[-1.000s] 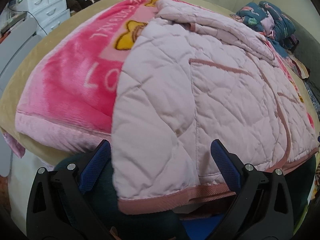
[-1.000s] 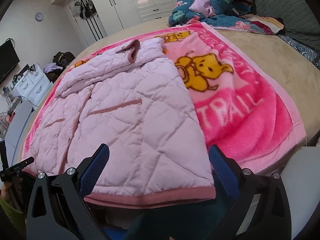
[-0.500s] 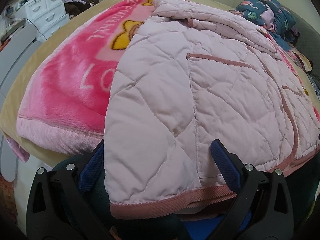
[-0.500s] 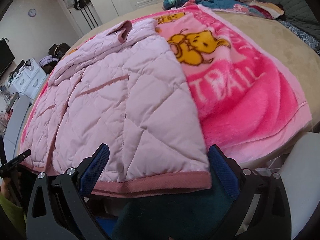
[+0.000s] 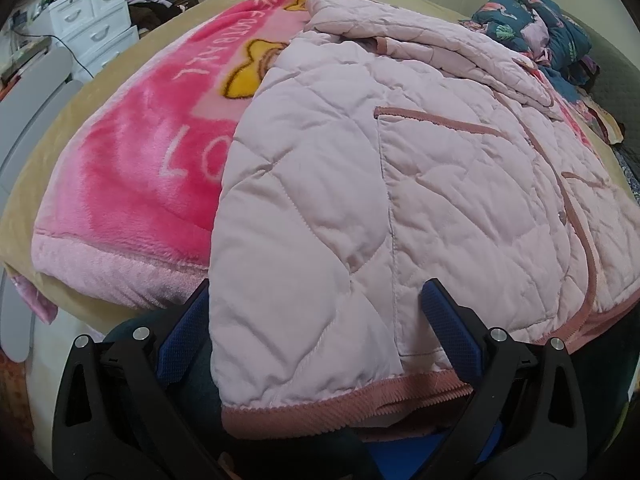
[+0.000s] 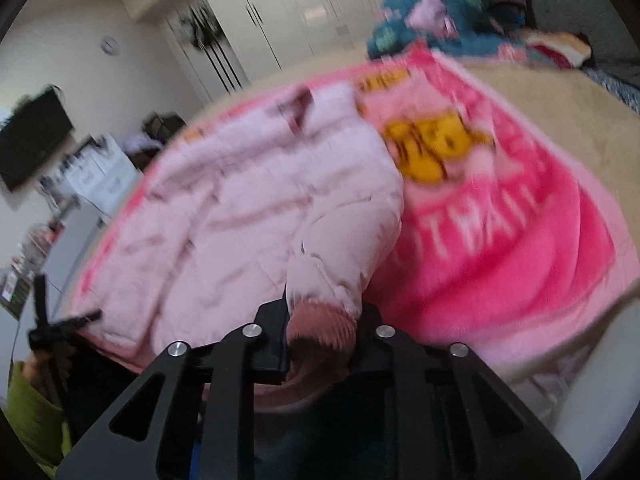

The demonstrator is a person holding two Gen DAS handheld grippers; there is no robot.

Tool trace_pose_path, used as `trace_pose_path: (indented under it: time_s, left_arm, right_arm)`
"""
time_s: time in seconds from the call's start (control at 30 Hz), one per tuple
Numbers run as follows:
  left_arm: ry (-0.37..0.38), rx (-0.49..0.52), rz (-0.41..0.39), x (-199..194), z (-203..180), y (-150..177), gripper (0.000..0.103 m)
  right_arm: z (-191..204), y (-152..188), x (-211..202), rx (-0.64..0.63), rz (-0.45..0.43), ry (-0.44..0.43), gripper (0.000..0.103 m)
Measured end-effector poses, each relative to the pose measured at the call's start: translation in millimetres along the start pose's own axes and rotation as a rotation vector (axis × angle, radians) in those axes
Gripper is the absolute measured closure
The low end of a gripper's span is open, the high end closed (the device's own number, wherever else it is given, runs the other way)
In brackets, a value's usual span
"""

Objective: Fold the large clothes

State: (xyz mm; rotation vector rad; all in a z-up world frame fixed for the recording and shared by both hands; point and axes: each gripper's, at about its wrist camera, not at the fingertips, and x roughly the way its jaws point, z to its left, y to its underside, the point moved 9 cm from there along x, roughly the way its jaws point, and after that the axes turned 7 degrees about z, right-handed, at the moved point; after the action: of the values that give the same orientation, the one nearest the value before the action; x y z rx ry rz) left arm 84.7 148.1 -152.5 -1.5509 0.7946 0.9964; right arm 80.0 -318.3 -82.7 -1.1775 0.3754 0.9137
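White letters "LO" (image 5: 192,156) show on the hot-pink plush blanket with a yellow cartoon bear (image 5: 132,168), left of centre in the left wrist view; further lettering near the top edge and in the blurred right wrist view cannot be read. The pale pink quilted jacket with dusty-rose ribbed trim (image 5: 400,184) lies spread on that blanket across the tan bed (image 5: 48,136), filling the middle of both views. The left tongs (image 5: 316,324) stand wide open, their blue pads either side of the jacket's hem at lower centre. The right tongs (image 6: 322,332), wide open a second ago, have clamped on the bunched ribbed hem (image 6: 320,328) and the view has blurred.
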Motion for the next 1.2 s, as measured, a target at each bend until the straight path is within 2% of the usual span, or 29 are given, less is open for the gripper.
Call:
trace_pose_path:
  time_s: [0.17, 0.27, 0.33, 0.43, 0.5, 0.57, 0.7, 0.87, 0.93, 1.0, 1.03, 1.13, 1.17, 1.2]
  left_arm:
    - [0.041, 0.009, -0.004, -6.2, -2.1, 2.3, 0.009]
    - [0.066, 0.039, -0.009, -6.6, -7.3, 4.4, 0.009]
    - [0.042, 0.083, -0.008, -5.4, -11.1, 7.6, 0.014]
    - [0.026, 0.085, -0.018, -6.8, -9.4, 7.6, 0.029]
    - [0.0, 0.076, -0.03, -10.0, -3.0, 5.8, 0.056]
    - [0.0, 0.084, -0.037, -13.2, 0.0, 4.4, 0.069]
    - [0.022, 0.108, -0.072, -23.6, -4.9, 1.5, 0.082]
    - [0.061, 0.118, -0.132, -43.1, -14.1, -8.2, 0.085]
    - [0.07, 0.116, -0.148, -48.0, -15.2, -11.3, 0.086]
    - [0.076, 0.115, -0.161, -52.2, -16.7, -12.8, 0.086]
    - [0.08, 0.113, -0.169, -54.8, -16.7, -13.5, 0.086]
    - [0.09, 0.105, -0.181, -58.2, -15.8, -16.1, 0.086]
    - [0.096, 0.101, -0.186, -59.3, -15.8, -17.3, 0.086]
    - [0.099, 0.101, -0.191, -60.7, -16.7, -18.3, 0.086]
  right_arm:
    - [15.3, -28.2, -23.2, -0.016, -0.094, -0.051, 0.086]
    - [20.0, -32.8, -24.0, -0.025, -0.104, -0.053, 0.086]
    - [16.9, -30.6, -22.0, -0.015, -0.095, -0.049, 0.086]
    - [8.9, -24.1, -18.2, 0.018, -0.081, -0.053, 0.086]
    - [5.2, -18.9, -15.3, 0.028, -0.07, -0.046, 0.086]
    - [2.5, -11.6, -11.5, 0.028, -0.046, -0.042, 0.085]
    - [-5.5, -0.6, -4.2, 0.037, -0.004, -0.024, 0.081]
    - [-17.3, 14.9, 5.3, 0.067, 0.062, -0.014, 0.07]
    - [-21.2, 20.9, 10.0, 0.087, 0.095, -0.019, 0.061]
    - [-26.8, 27.1, 16.2, 0.094, 0.131, 0.017, 0.05]
    - [-29.8, 30.8, 20.3, 0.094, 0.153, 0.038, 0.049]
    - [-33.6, 40.2, 31.0, 0.111, 0.191, 0.028, 0.049]
    - [-32.9, 40.2, 31.0, 0.103, 0.188, 0.031, 0.053]
    - [-29.8, 40.7, 31.3, 0.082, 0.191, 0.034, 0.071]
